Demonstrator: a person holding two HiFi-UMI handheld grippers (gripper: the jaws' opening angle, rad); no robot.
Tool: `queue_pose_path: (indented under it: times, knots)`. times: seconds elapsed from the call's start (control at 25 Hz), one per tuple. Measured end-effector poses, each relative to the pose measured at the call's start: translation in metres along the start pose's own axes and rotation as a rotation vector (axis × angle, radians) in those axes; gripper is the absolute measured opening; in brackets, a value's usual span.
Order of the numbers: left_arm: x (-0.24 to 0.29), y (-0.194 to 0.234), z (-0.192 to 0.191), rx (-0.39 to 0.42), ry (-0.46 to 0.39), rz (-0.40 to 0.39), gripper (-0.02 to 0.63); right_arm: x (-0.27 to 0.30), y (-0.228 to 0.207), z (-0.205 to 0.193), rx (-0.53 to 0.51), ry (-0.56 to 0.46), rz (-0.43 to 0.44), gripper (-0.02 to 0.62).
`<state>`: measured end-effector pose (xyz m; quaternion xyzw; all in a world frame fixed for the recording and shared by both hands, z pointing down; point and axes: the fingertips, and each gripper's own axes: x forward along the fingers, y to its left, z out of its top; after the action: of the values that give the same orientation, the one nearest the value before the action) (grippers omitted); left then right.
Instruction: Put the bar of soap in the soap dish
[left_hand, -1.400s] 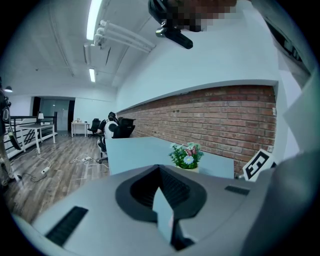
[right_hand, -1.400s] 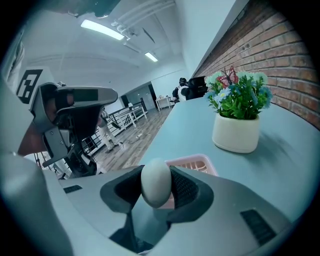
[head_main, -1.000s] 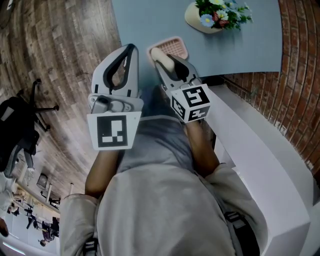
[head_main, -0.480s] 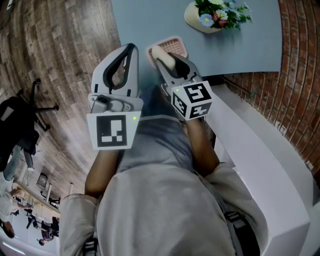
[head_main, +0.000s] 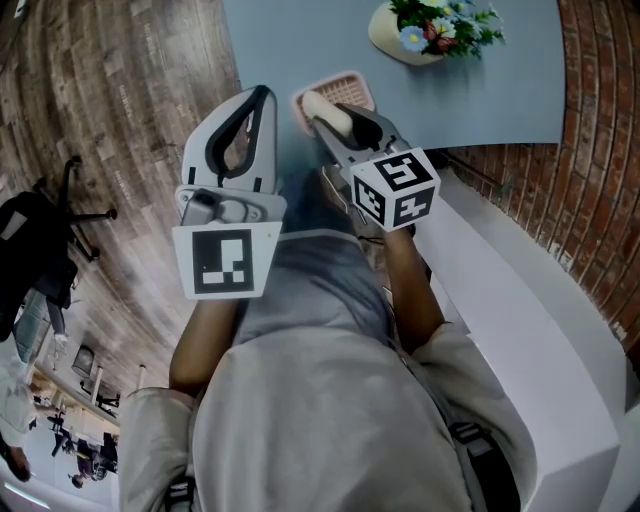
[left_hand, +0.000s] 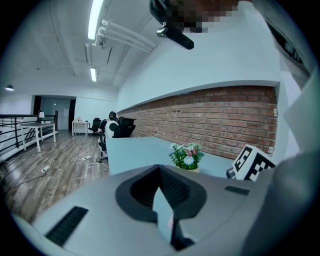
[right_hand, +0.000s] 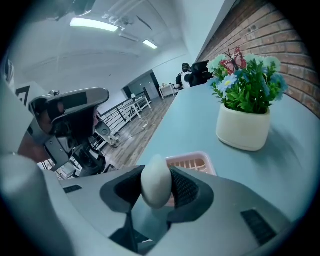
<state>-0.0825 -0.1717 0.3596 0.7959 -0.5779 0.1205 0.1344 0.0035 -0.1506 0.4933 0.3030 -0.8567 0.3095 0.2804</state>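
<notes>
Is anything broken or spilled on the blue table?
No, nothing looks wrong. The flower pot stands upright, the pink soap dish sits flat on the table, and the right gripper holds the bar of soap.

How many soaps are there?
1. The bar of soap is pinched between the jaws of the right gripper, close to the pink soap dish. No other soap shows.
</notes>
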Motion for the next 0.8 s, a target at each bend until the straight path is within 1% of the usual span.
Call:
queue_pose_path:
  times: [0.8]
  knots:
    - [0.003,-0.002,-0.001,-0.003,0.009,0.002,0.003,0.003,-0.016,-0.004,-0.015,0.026,-0.035,0.161]
